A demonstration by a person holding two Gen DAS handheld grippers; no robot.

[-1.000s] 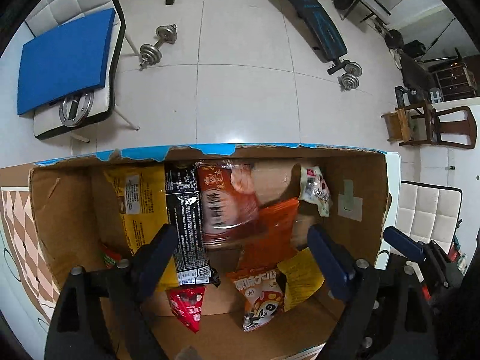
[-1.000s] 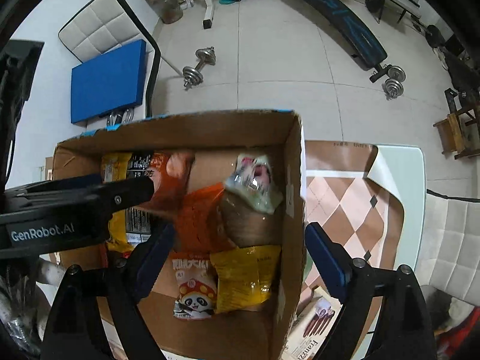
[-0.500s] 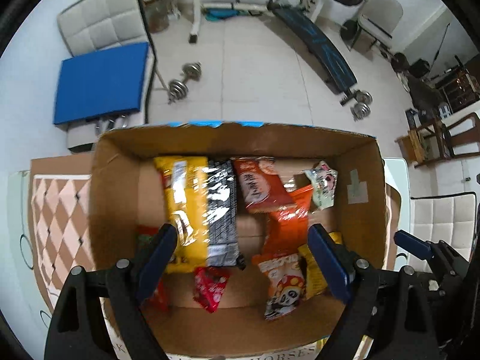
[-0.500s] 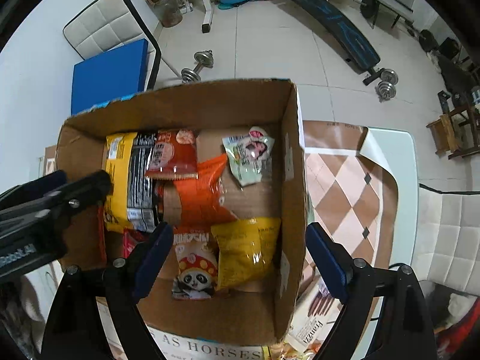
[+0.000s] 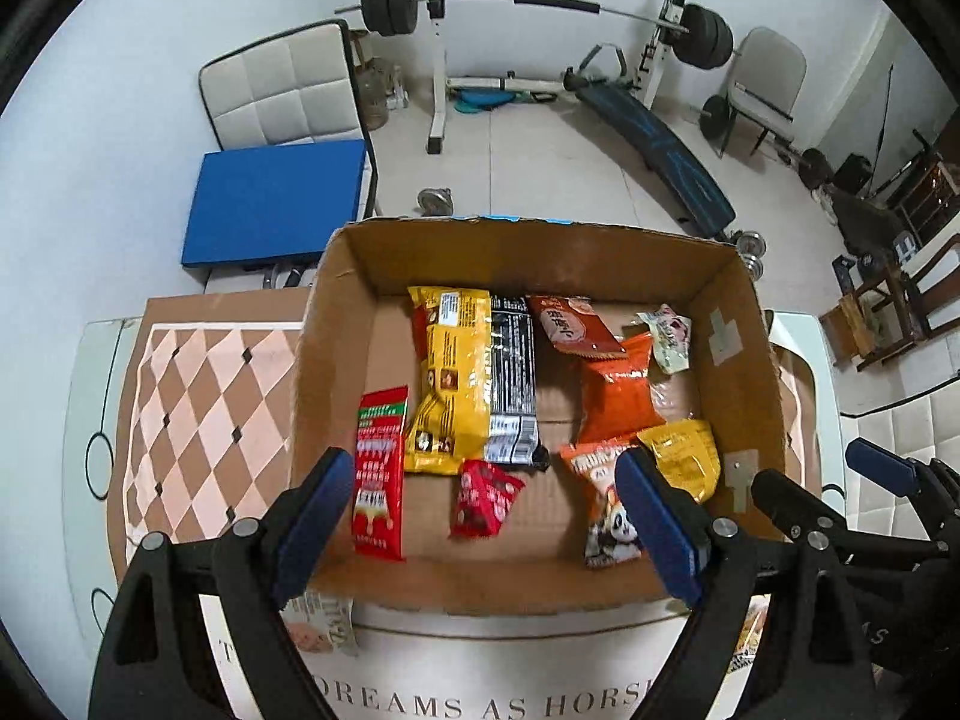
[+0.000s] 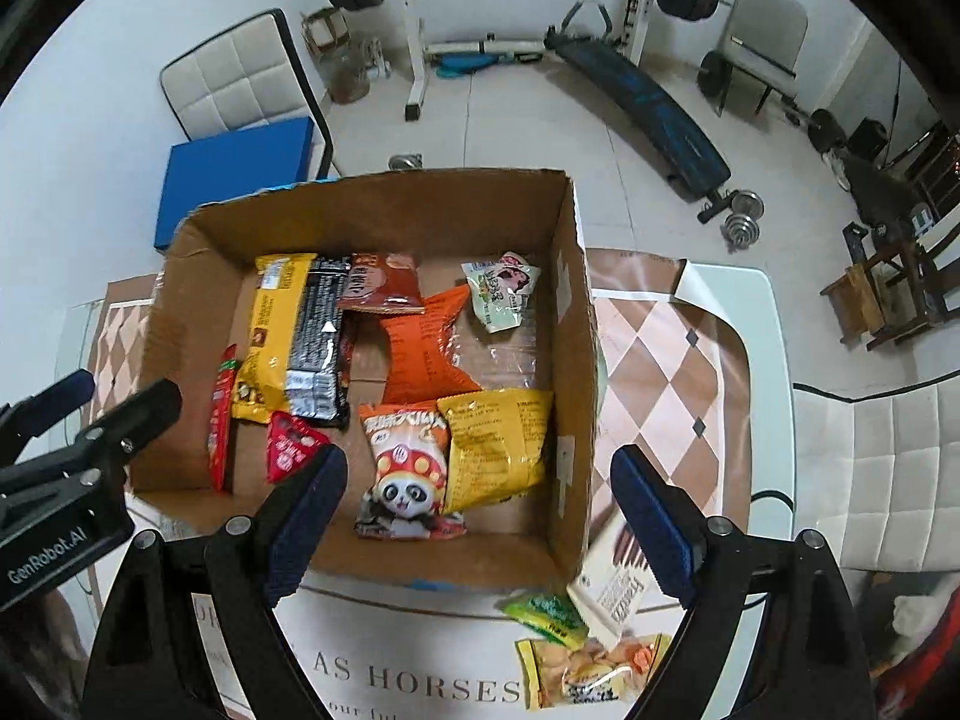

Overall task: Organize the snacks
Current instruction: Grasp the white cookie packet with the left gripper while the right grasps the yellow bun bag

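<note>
Currently, glossy crinkled snack packets [image 5: 447, 384] are contained in the open brown corrugated cardboard box [image 5: 729, 324]. Both the left gripper [image 5: 486, 516] and right gripper [image 6: 480, 513] are held wide and empty. Loose packets beside a white carton [image 6: 618, 588] are shown only in the right view.

Both fisheye cameras sit on the handheld grippers and look steeply down into the open brown cardboard box [image 5: 729, 312] [image 6: 567, 324] from above its near wall. The left wrist view hangs over the box's left half, the right wrist view over its right half and the table's corner. Both share the box floor with its snack packets, the checked brown tablecloth [image 5: 198, 396] [image 6: 660, 378], and the barbell rack [image 5: 438, 60] [image 6: 414, 36] far behind.
</note>
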